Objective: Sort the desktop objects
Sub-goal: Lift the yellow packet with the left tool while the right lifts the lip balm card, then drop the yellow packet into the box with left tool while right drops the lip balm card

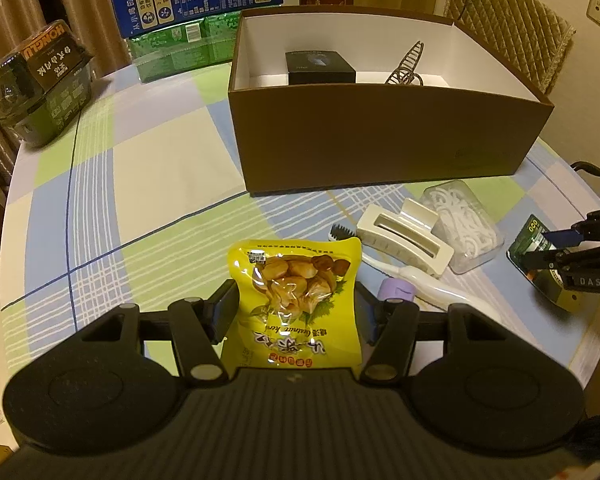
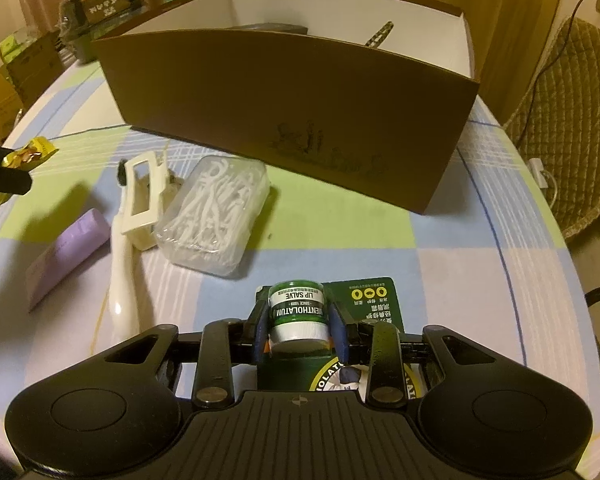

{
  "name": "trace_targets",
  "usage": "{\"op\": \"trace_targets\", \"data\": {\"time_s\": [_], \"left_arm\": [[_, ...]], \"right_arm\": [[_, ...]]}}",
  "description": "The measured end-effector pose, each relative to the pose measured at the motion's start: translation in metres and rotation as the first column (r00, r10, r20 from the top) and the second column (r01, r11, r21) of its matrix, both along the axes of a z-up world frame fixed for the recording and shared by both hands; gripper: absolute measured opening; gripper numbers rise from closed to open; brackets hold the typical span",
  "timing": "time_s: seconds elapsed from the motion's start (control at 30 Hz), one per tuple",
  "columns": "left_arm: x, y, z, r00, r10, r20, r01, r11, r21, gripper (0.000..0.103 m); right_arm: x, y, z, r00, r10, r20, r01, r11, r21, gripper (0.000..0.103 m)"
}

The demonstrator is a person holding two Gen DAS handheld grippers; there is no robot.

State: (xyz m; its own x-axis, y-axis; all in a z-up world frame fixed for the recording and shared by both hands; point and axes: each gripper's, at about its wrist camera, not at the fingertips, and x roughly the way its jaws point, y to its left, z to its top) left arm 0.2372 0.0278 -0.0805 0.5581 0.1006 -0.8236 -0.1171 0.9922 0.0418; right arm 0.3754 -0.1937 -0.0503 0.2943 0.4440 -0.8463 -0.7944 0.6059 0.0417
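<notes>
My left gripper [image 1: 296, 304] is shut on a yellow chestnut snack pouch [image 1: 294, 280], held above the checked tablecloth. My right gripper [image 2: 298, 324] is shut on a green Mentholatum lip salve jar [image 2: 297, 312] on its green card pack [image 2: 364, 300]; it shows at the right edge of the left wrist view [image 1: 572, 252]. The brown open box [image 1: 380, 136] stands behind, holding a black box [image 1: 320, 66] and a brown hair clip [image 1: 408, 64]. In front of it lie a cream hair claw [image 1: 404, 236], a clear box of floss picks [image 1: 460, 224], a white toothbrush [image 2: 124, 280] and a lilac tube [image 2: 64, 256].
Blue and green cartons [image 1: 196, 4] and a dark Honglu package [image 1: 44, 80] stand at the table's far left. A padded chair [image 2: 568, 120] stands beyond the right edge. The table edge curves close on the right [image 2: 540, 280].
</notes>
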Motion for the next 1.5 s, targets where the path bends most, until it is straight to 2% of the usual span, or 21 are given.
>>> {"op": "trace_targets", "data": {"time_s": [0.33, 0.6, 1.07, 1.3, 1.5], "left_arm": [[-0.001, 0.008, 0.019, 0.999, 0.005, 0.042, -0.005, 1.0, -0.008, 0.055], [0.015, 0.004, 0.05, 0.991, -0.046, 0.124, 0.047, 0.999, -0.004, 0.056], [0.085, -0.011, 0.092, 0.959, -0.142, 0.246, 0.141, 0.99, 0.021, 0.056], [0.123, -0.008, 0.1, 0.952, -0.161, 0.261, 0.164, 0.986, 0.01, 0.056], [0.16, -0.003, 0.101, 0.954, -0.164, 0.252, 0.178, 0.983, -0.033, 0.056]], "right_arm": [[0.003, -0.011, 0.039, 0.999, 0.019, -0.037, -0.016, 0.997, 0.078, 0.03], [0.006, -0.001, 0.083, 0.996, 0.084, 0.0, -0.083, 0.983, 0.163, 0.03], [0.055, 0.039, 0.137, 0.981, 0.141, 0.134, -0.171, 0.954, 0.247, 0.03], [0.084, 0.06, 0.148, 0.975, 0.157, 0.154, -0.194, 0.946, 0.259, 0.03], [0.112, 0.079, 0.15, 0.972, 0.176, 0.156, -0.212, 0.943, 0.255, 0.03]]}}
